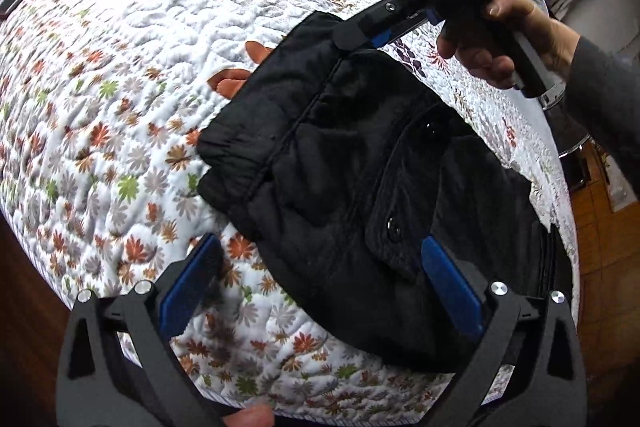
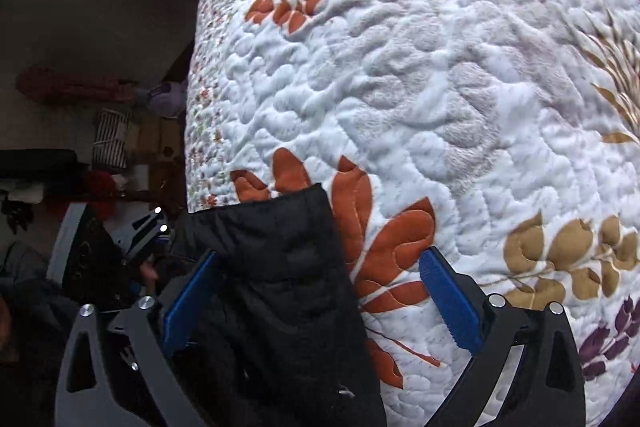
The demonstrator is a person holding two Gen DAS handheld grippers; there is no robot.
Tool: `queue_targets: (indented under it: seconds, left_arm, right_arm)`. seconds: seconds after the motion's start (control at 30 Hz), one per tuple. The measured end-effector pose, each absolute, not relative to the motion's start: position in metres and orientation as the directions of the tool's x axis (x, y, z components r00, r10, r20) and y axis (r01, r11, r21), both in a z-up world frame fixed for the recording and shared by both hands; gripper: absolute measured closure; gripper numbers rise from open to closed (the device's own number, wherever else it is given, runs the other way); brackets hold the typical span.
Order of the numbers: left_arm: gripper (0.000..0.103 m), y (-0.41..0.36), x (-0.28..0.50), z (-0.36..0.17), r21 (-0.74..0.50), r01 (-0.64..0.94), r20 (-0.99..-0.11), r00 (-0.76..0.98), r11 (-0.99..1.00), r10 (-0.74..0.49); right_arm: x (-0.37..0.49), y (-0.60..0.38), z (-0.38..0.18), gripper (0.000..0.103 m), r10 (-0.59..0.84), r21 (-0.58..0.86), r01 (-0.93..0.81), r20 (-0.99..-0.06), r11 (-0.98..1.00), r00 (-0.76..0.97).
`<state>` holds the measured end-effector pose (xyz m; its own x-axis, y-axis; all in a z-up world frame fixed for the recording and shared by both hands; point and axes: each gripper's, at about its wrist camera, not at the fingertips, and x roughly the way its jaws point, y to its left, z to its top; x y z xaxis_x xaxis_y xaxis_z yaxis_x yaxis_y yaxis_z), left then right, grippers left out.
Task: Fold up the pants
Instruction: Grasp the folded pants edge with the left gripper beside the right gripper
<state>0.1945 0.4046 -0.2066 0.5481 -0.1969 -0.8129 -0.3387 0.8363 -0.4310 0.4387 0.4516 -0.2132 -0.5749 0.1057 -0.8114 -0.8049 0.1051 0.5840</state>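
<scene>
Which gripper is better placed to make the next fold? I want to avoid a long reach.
Probably the right gripper. It stands open astride the far end of the pants, which lies between its pads, ready to close and lift. The left gripper, also open, straddles only the near edge over the quilt.

A bed under a white floral quilt [image 1: 120, 75] carries folded black pants [image 1: 360, 167] lying flat

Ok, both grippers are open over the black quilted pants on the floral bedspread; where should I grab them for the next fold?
Probably the far narrow end of the black quilted pants, at the corner under the right gripper. That end lies flat with a free edge on the floral quilted bedspread. Come from above, one finger sliding under the edge, then carry it toward the left gripper.
</scene>
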Motion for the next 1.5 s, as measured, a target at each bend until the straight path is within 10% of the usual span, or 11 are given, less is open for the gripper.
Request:
queue_targets:
  seconds: [0.17, 0.23, 0.27, 0.33, 0.53, 0.67, 0.8, 0.93, 1.5]
  left_arm:
    - [0.003, 0.41, 0.196, -0.211, -0.445, -0.342, -0.81, 0.548, 0.828, -0.209]
    - [0.003, 0.41, 0.198, -0.212, -0.448, -0.345, -0.809, 0.549, 0.825, -0.209]
    - [0.005, 0.411, 0.198, -0.21, -0.46, -0.348, -0.8, 0.561, 0.817, -0.212]
    - [0.018, 0.412, 0.204, -0.209, -0.47, -0.341, -0.79, 0.573, 0.814, -0.216]
    - [0.033, 0.419, 0.209, -0.209, -0.458, -0.364, -0.8, 0.567, 0.811, -0.198]
    - [0.016, 0.426, 0.209, -0.216, -0.51, -0.361, -0.776, 0.585, 0.781, -0.237]
    - [0.015, 0.424, 0.201, -0.211, -0.495, -0.351, -0.779, 0.584, 0.795, -0.227]
    - [0.008, 0.417, 0.193, -0.209, -0.496, -0.329, -0.778, 0.579, 0.803, -0.244]
    - [0.007, 0.445, 0.184, -0.214, -0.679, -0.364, -0.665, 0.672, 0.637, -0.325]
  right_arm:
    - [0.442, 0.459, -0.22, 0.003, 0.088, 0.597, -0.794, -0.802, 0.115, -0.59]
    - [0.441, 0.459, -0.215, 0.024, 0.09, 0.65, -0.755, -0.759, 0.08, -0.644]
    - [0.439, 0.459, -0.215, 0.055, 0.075, 0.685, -0.725, -0.728, 0.069, -0.681]
    - [0.435, 0.459, -0.213, 0.057, 0.06, 0.678, -0.734, -0.735, 0.042, -0.675]
    - [0.433, 0.465, -0.221, 0.032, 0.058, 0.636, -0.77, -0.772, 0.055, -0.633]
    - [0.42, 0.471, -0.227, 0.011, 0.039, 0.636, -0.771, -0.772, 0.032, -0.635]
    - [0.421, 0.464, -0.214, 0.045, 0.024, 0.643, -0.766, -0.766, 0.008, -0.643]
    - [0.437, 0.447, -0.202, 0.009, 0.052, 0.596, -0.802, -0.803, 0.039, -0.594]
    - [0.42, 0.46, -0.227, 0.007, 0.024, 0.679, -0.73, -0.733, 0.078, -0.679]
